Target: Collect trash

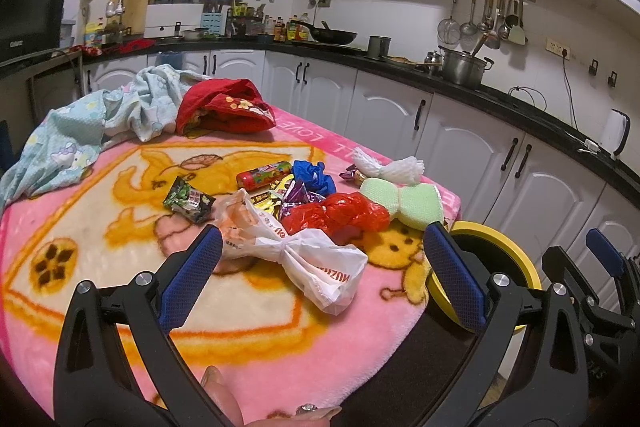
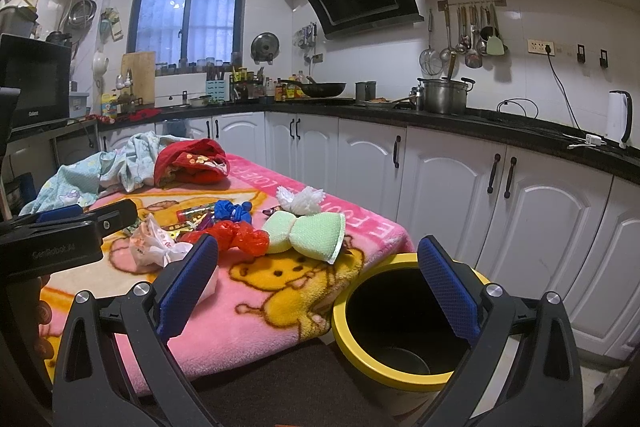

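Observation:
Trash lies on a pink cartoon blanket (image 1: 80, 227): a white plastic bag (image 1: 304, 259), a red plastic bag (image 1: 340, 215), a blue bag (image 1: 314, 177), green foam netting (image 1: 404, 201), white foam netting (image 1: 390, 163), candy wrappers (image 1: 188, 201) and a red tube (image 1: 264, 175). My left gripper (image 1: 320, 267) is open just above the white plastic bag. My right gripper (image 2: 318, 283) is open and empty, between the blanket's edge and a yellow-rimmed black bin (image 2: 400, 367) beside the table. The green netting (image 2: 308, 235) and red bag (image 2: 240, 237) show ahead of it.
A red cloth (image 1: 228, 107) and a light blue cloth (image 1: 92, 131) lie at the blanket's far end. White kitchen cabinets (image 2: 440, 179) under a black counter with pots run behind and to the right. The left gripper's body (image 2: 60, 239) is at the right view's left side.

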Available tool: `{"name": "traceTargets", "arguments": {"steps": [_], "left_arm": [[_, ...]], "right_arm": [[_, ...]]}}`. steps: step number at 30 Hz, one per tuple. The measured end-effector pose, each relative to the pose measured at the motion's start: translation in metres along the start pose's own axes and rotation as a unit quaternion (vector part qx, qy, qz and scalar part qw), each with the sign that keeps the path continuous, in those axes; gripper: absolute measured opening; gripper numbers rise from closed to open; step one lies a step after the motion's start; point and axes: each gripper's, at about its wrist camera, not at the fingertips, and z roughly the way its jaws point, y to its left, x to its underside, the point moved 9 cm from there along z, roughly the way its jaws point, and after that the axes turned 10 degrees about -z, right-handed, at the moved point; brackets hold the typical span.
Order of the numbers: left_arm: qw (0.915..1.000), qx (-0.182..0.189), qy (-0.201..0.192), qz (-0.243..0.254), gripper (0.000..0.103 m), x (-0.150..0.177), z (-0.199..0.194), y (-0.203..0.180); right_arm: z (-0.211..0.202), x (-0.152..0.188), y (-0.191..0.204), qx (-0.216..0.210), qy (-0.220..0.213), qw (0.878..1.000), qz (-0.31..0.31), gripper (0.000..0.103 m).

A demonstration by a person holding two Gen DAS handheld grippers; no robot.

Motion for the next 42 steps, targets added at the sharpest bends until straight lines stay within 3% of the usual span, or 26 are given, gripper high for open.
{"name": "traceTargets", "arguments": {"steps": [16,24,31,35,42], "left_arm": [[0.9999,0.003,0.004,-0.009,0.092,0.001,0.003,-0.001],[0.9984,-0.002,0.016,-0.054,0.092,0.000,0.010,0.032],[0.9950,-0.018,0.025,-0.095,0.092,-0.007,0.021,0.058],[0.9930,-0.022,0.035,-0.111,0.092,-0.013,0.029,0.071],[0.9878,-0.037,0.078,-0.130,0.092,-0.017,0.061,0.080]], "right_arm": [[-0.001,-0.005,0.004,-0.012,-0.004,1.000,-0.015,0.097],[0.012,-0.007,0.026,-0.059,0.009,0.997,-0.041,0.097],[0.034,-0.013,0.046,-0.105,0.026,0.992,-0.069,0.097],[0.054,-0.017,0.047,-0.111,0.035,0.990,-0.076,0.097],[0.096,-0.021,0.050,-0.137,0.057,0.984,-0.100,0.096]]}}
